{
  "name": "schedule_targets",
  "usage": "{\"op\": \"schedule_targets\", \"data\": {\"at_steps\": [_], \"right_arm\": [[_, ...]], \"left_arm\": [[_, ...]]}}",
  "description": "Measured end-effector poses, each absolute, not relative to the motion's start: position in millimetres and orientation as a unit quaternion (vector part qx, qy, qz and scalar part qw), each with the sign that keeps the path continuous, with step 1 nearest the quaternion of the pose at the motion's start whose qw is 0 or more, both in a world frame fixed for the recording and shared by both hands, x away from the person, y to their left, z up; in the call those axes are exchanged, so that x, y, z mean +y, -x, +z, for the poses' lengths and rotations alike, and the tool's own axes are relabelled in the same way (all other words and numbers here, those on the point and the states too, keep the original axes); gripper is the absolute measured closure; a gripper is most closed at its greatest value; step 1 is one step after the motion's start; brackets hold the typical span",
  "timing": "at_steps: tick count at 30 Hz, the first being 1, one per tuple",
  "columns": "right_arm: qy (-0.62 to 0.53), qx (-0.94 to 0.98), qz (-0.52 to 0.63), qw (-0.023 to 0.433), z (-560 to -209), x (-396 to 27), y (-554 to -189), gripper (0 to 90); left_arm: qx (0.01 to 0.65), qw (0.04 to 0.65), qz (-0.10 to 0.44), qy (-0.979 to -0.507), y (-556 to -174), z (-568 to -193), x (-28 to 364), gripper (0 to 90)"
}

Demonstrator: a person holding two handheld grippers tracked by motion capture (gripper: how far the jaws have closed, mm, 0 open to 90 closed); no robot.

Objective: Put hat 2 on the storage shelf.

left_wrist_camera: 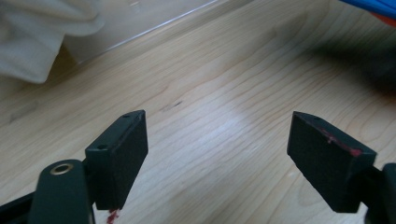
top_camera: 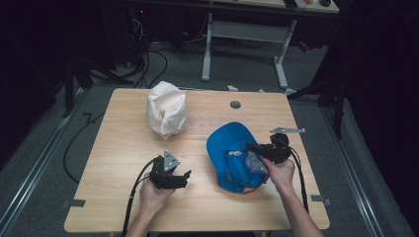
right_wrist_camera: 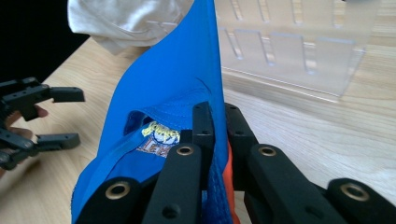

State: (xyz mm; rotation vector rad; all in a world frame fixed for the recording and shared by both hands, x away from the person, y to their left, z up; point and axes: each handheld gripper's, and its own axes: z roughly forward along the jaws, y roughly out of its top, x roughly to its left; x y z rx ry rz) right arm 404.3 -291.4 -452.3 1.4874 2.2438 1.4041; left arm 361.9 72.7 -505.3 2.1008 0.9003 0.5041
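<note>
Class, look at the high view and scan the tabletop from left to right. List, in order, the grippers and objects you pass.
Left gripper → white cloth bag → blue cap → right gripper, shut on the cap's edge.

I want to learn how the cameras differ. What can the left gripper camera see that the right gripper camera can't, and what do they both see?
The left gripper view gives its own gripper's wide-open jaws from close up, with bare table between them. The right gripper view gives its gripper shut on the blue cap, a label inside the cap, and a clear plastic stand. Both share the wooden table, the white cloth bag and a bit of blue cap.
</note>
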Motion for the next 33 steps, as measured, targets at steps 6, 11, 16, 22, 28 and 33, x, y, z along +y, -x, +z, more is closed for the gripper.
{"op": "schedule_targets", "data": {"at_steps": [6,11,16,22,28,33], "right_arm": [[-0.48,0.743,0.462,0.051,-445,-281,-407,86.1],[-0.476,0.743,0.469,0.048,-441,-273,-409,86.1],[-0.473,0.745,0.467,0.046,-438,-267,-412,86.1],[-0.471,0.745,0.47,0.042,-437,-259,-415,86.1],[-0.478,0.744,0.466,0.035,-441,-253,-418,86.0],[-0.481,0.746,0.46,0.037,-444,-250,-420,86.0]], "left_arm": [[0.339,0.399,0.196,-0.829,-366,-499,58,19.2],[0.331,0.405,0.194,-0.83,-368,-496,50,18.6],[0.327,0.403,0.192,-0.833,-368,-498,45,18.3],[0.324,0.406,0.189,-0.833,-368,-498,39,18.0],[0.326,0.407,0.186,-0.833,-369,-499,37,18.0],[0.328,0.415,0.184,-0.828,-368,-496,38,18.3]]}}
